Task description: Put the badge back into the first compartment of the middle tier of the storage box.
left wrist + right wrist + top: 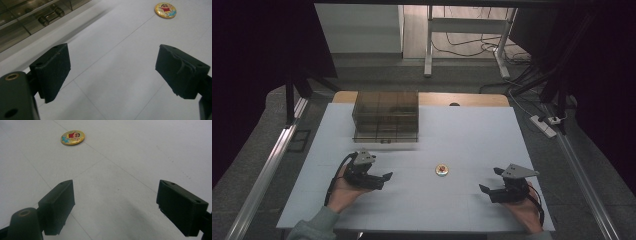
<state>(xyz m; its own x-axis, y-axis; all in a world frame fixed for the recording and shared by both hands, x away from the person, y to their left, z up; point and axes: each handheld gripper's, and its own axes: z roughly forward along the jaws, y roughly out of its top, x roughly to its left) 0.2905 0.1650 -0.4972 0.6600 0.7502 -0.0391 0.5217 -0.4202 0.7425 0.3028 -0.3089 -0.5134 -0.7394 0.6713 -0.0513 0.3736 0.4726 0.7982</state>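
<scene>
Nearest the person, both grippers rest low over the table (pixel 472 130), each held in a hand. The left gripper (pixel 381 179) has its jaws spread wide with nothing between them; the right gripper (pixel 488 191) is likewise wide and empty.

Between them, a little farther out, lies the badge (pixel 442 170), a small round disc flat on the bare table. It sits ahead and to the right of the left gripper, ahead and to the left of the right one. Being round, it has no long axis, so any approach angle should serve. Which gripper is nearer is hard to judge; the two gaps look about equal in the high view, and both grippers point inward toward it.

Farther still stands the box (pixel 386 116), a tinted clear case with compartments, well apart from the badge.

The left gripper view shows the badge's cartoon print (pixel 165 10) and small metal parts inside the box (pixel 30 20); the right gripper view shows the badge (pixel 72 137) against plain table.
</scene>
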